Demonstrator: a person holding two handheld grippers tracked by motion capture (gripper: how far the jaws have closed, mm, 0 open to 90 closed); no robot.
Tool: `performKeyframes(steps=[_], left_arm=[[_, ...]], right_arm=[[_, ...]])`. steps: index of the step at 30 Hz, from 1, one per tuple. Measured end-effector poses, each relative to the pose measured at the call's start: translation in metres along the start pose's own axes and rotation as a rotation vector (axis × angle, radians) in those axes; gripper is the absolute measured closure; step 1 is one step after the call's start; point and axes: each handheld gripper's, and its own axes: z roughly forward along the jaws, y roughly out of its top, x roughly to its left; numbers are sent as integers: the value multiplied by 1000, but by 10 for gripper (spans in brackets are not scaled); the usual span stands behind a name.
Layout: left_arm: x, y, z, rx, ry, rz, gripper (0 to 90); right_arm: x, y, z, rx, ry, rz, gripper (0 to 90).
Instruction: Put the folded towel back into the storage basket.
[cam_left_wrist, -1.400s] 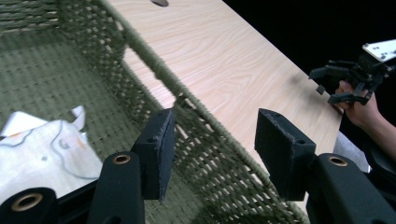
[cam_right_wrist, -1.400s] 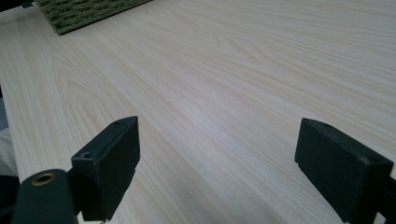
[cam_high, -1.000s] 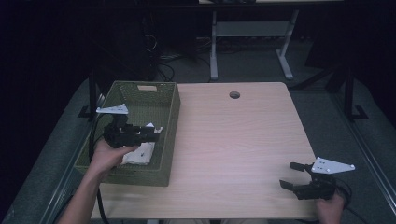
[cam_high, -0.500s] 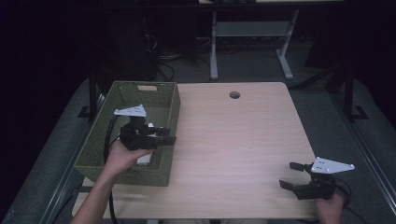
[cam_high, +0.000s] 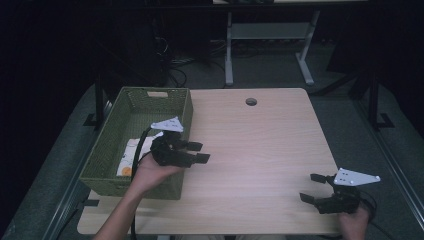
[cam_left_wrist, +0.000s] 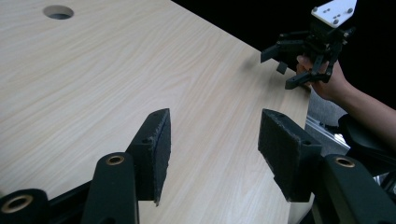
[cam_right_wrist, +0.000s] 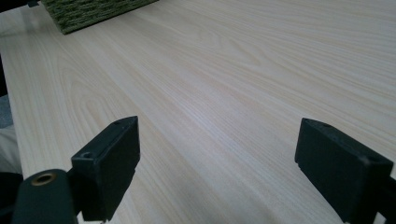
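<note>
Just beside the right rim of the green basket (cam_high: 102, 150): left gripper (cam_high: 201, 152), aimed at frame right over the table (cam_high: 260, 145), spread and lately opening, nothing between the pads. Behind it, toward frame left, on the basket floor: white packet (cam_high: 129, 152), long axis running up-frame, nearer the left hand. Lower right: right gripper (cam_high: 310, 187), spread wide and empty. No legible writing; merely an orange mark on the packet.
</note>
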Motion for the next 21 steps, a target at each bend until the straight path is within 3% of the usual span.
performKeyframes(steps=[12, 15, 21], left_arm=[[-26, 7, 40, 17, 8, 38, 428], [-32, 5, 49, 18, -3, 38, 419], [-46, -2, 68, 41, 19, 57, 399]], right_arm=[[0, 0, 0, -2, 1, 1, 135], [0, -1, 0, 0, 1, 2, 135], [1, -1, -1, 2, 2, 1, 135]])
